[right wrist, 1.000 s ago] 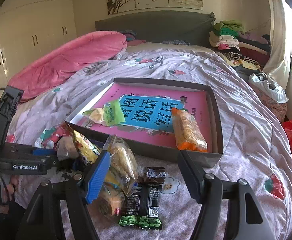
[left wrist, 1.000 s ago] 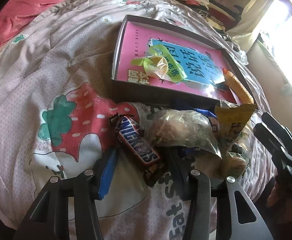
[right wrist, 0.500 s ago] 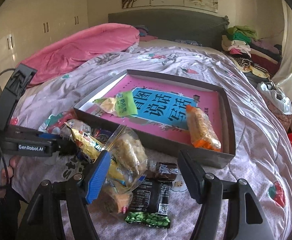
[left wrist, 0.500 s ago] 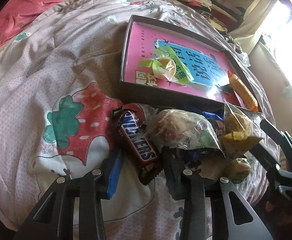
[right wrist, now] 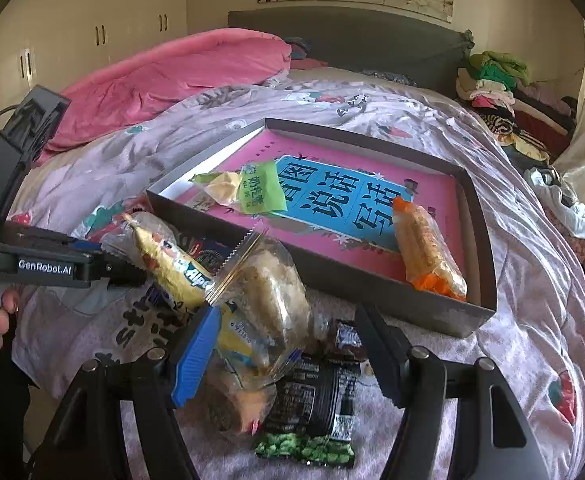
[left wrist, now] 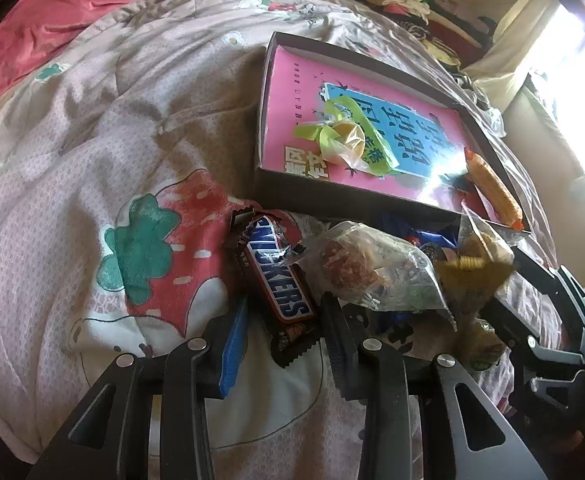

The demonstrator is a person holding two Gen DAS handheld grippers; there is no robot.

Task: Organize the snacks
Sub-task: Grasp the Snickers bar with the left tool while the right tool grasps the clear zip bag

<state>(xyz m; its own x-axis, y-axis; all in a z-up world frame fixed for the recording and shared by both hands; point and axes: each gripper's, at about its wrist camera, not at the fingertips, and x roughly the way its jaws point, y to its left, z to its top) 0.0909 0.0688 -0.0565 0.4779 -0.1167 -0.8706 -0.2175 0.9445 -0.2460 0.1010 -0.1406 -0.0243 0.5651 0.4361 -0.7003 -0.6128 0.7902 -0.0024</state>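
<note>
Brown wrapper in the jaws: the left gripper point(left wrist: 282, 336) has just been closing and now pinches the near end of the chocolate bar point(left wrist: 276, 280), which lies on the bedspread point(left wrist: 92, 160) just in front of the box point(left wrist: 332, 196). The right gripper point(right wrist: 288, 356) stands half open over the snack pile, its fingers straddling a clear bag point(right wrist: 268, 300) and a black packet point(right wrist: 312, 400) without pressing either. Inside the box lie a green packet point(right wrist: 252, 192) and an orange packet point(right wrist: 424, 248).
</note>
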